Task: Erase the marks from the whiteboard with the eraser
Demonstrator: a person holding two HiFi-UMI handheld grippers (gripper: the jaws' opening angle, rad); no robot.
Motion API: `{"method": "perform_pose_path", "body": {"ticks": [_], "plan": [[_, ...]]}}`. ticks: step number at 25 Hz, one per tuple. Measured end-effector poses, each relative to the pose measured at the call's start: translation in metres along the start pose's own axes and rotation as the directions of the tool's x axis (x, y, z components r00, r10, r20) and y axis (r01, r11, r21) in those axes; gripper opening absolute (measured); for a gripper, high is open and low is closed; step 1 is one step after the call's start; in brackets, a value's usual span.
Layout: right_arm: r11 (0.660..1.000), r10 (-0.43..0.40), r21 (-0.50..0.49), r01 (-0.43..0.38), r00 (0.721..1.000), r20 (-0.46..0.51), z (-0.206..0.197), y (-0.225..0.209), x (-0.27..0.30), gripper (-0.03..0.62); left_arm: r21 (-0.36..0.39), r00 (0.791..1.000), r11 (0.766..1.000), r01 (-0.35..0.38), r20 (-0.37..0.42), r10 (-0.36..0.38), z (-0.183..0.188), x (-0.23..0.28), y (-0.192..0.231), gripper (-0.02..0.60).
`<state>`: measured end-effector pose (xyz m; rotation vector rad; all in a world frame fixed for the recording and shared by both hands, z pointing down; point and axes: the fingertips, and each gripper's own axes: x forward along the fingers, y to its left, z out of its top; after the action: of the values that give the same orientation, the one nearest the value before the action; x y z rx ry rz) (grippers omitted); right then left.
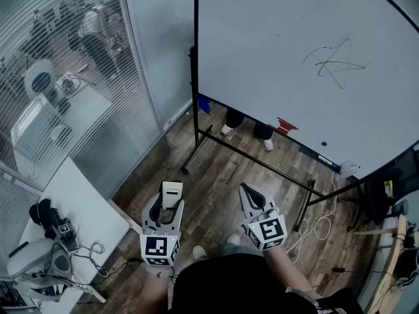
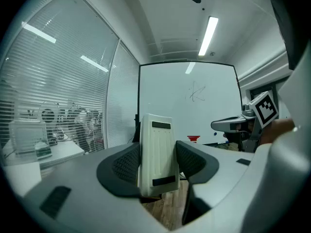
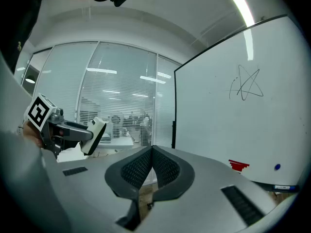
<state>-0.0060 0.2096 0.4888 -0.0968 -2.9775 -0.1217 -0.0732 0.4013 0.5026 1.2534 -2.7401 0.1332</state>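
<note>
Wooden floor [image 1: 216, 169] bears the whiteboard stand [image 1: 262, 161] beyond the right gripper [image 1: 245, 187]; white cable [image 1: 322, 226] coils to its right.

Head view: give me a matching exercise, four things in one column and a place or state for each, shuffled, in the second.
1 eraser
2 right gripper
3 star scribble
4 red object

a drawn on the whiteboard
b jaws shut, empty
c at the whiteboard's lower edge
d held by the left gripper

Pairs: 1-d; 2-b; 3-a; 4-c
</note>
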Motion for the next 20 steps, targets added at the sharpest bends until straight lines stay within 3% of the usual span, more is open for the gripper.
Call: {"method": "perform_pose_path", "body": {"ticks": [5, 12, 20], "plan": [[1.000, 0.011, -0.001, -0.011, 1.000, 0.003, 0.005, -0.028, -0.005, 0.026, 0.013, 1.000, 1.000, 0.004, 0.003, -0.004, 0.011, 0.024, -0.022, 0.245], [0.998, 0.013, 0.053, -0.016, 0.999, 0.051, 0.004, -0.101, -0.023, 0.026, 0.057, 1.000, 0.998, 0.029, 0.001, -0.030, 0.030, 0.083, -0.075, 0.245], [0.992, -0.061, 0.116, 0.059, 0.998, 0.017, -0.025, -0.188, -0.032, 0.026, 0.067, 0.999, 0.997, 0.045, -0.028, -0.044, 0.035, 0.142, -0.119, 0.245]]}}
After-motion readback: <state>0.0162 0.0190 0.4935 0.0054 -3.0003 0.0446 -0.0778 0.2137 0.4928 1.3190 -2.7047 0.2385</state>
